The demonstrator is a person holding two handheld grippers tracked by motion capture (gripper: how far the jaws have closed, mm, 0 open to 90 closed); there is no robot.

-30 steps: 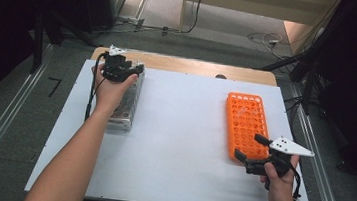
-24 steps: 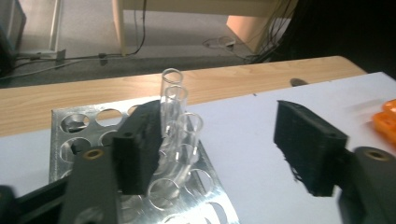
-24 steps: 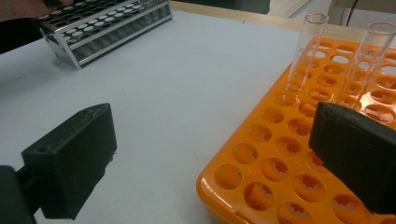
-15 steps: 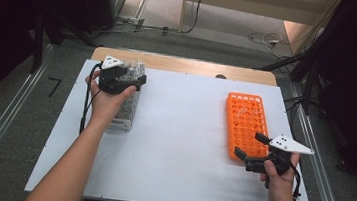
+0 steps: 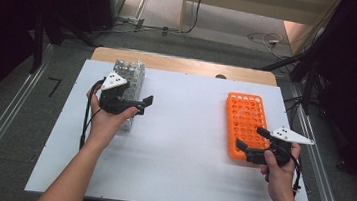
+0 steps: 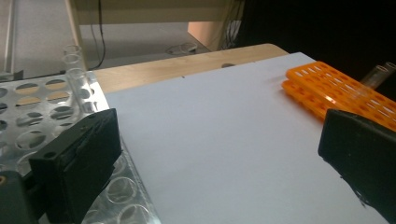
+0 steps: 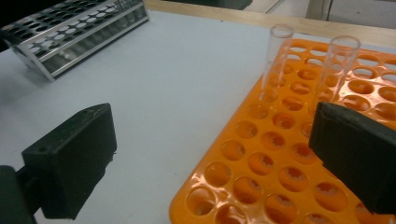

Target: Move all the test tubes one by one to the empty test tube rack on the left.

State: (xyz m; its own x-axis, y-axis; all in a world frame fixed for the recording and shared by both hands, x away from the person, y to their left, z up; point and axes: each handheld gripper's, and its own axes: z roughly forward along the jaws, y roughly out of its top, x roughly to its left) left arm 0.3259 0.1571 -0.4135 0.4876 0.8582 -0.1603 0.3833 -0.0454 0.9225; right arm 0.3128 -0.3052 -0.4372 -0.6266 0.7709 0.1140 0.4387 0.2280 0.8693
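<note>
The left hand-held gripper hovers wide open and empty over the metal rack. Well right of that rack, the right hand-held gripper, also open and empty, sits at the orange rack, which holds two clear tubes.

Two racks stood on the table: one metal rack and one orange rack. Two clear test tubes stood upright in the orange rack, and at least two more stood in the metal rack. Two hand-held grippers were there, a left gripper and a right gripper.
</note>
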